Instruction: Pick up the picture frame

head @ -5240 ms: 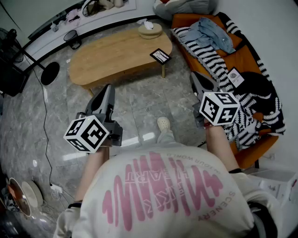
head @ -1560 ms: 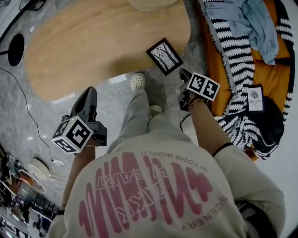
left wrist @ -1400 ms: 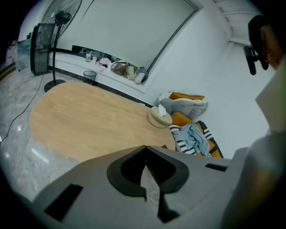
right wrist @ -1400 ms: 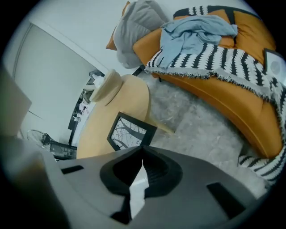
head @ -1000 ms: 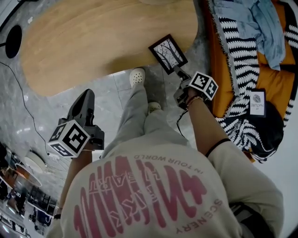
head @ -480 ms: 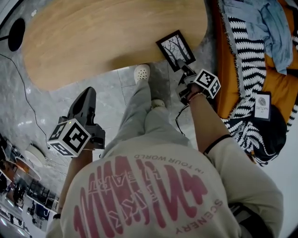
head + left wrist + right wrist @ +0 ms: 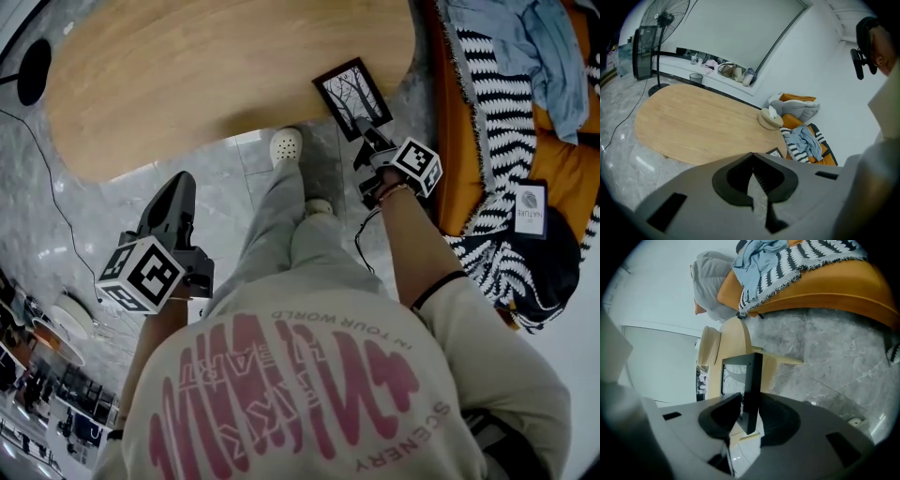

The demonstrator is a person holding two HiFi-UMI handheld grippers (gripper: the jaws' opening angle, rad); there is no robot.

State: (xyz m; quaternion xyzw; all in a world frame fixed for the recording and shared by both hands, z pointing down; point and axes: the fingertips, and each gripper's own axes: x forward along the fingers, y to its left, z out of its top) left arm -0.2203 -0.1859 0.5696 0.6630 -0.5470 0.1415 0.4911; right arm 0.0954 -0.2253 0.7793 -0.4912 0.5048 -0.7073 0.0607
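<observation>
The picture frame (image 7: 350,94), black with a tree print, lies at the near right corner of the oval wooden table (image 7: 206,75), overhanging its edge. My right gripper (image 7: 362,137) reaches it from below right. In the right gripper view the frame's black edge (image 7: 753,376) stands between the jaws, which have just been closing and now press on it. My left gripper (image 7: 178,192) hangs over the floor at the left, away from the table; its jaws (image 7: 753,157) meet at the tips with nothing in them. The frame (image 7: 775,153) shows small just above them.
An orange sofa (image 7: 553,159) with a black-and-white striped blanket (image 7: 487,112) and blue clothing stands right of the table. The person's white shoe (image 7: 286,145) is on the marble floor by the table edge. A fan base (image 7: 35,70) and cable lie at the left.
My right gripper has moved up to the table corner and its jaws have come in round the frame's edge. The left gripper has stayed where it was.
</observation>
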